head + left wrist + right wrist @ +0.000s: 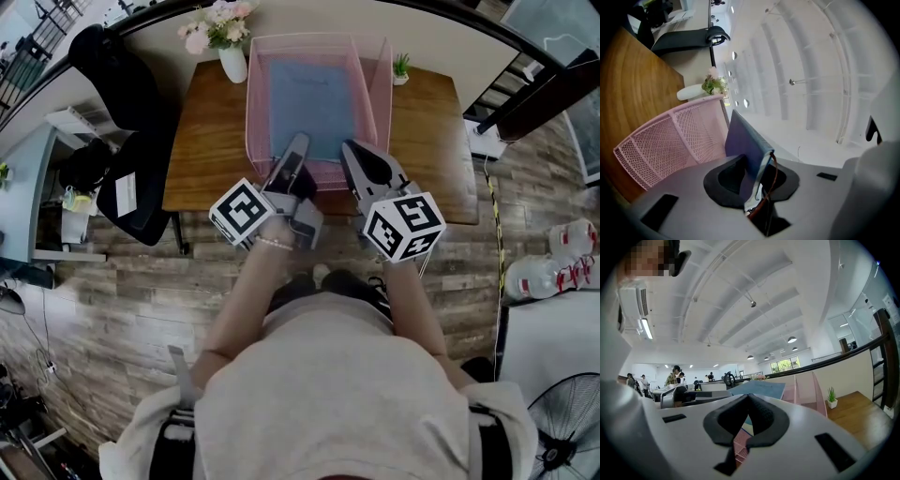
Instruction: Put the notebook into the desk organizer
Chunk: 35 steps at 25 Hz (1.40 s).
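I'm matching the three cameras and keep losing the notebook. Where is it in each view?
Head view: notebook top centre, over the pink organizer's wide compartment.
Left gripper view: notebook centre, edge-on between the jaws; organizer at left.
Right gripper view: notebook centre, just above the jaws; organizer at its right.
Shared landmark: the pink organizer.

The desk organizer [255,103] is pale pink wire mesh, and the notebook [312,105] at its middle is plain slate blue. Under the organizer the desk [211,150] is warm brown with wood grain. To the organizer's left a white vase [233,64] bears pink and white flowers [217,23], to its right is a green plant [401,64] in a white pot [400,80], and before it the left gripper [298,148] and right gripper [354,150] are grey, each with a white cube [242,212] marked in black squares.
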Tool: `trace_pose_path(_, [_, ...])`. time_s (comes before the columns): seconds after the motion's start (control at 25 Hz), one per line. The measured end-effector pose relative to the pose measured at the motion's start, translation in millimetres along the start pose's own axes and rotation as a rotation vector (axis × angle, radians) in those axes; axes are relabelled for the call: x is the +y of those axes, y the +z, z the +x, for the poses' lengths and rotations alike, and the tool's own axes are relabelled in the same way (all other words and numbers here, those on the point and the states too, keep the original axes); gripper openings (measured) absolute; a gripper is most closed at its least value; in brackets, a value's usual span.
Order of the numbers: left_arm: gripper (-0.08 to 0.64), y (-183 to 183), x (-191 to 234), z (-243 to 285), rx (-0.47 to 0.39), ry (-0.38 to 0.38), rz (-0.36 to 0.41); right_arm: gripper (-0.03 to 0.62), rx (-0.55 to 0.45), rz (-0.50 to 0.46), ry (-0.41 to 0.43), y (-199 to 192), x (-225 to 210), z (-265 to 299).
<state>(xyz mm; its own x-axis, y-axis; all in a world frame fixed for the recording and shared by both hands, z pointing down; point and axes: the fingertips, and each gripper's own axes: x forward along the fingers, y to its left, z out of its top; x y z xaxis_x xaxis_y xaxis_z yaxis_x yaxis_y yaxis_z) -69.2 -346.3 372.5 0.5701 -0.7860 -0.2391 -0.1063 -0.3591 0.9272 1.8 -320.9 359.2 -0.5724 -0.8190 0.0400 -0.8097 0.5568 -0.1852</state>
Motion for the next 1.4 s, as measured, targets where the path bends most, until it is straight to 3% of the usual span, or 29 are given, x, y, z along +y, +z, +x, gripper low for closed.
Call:
trace_pose_path(0.64, [0.107,2,7,-4,-0.010,0.000,-0.045,0.009,0.034,-0.085,0.098,-10,24,7])
trace_pose_path(0.8, [0.115,1,5,-4,-0.019,-0.017,-0.081,0.062,0.056,-0.163,0.140,-16,36,9])
trace_pose_path(1.04, [0.121,3,6,-6,-0.019,-0.025,-0.087,0.071,0.073,-0.192,0.143,-22,39,11])
trace_pose_path(1.4, [0.233,4,-2,-10,-0.010,-0.049,-0.124,0.069,0.093,-0.222,0.128,-28,40,17])
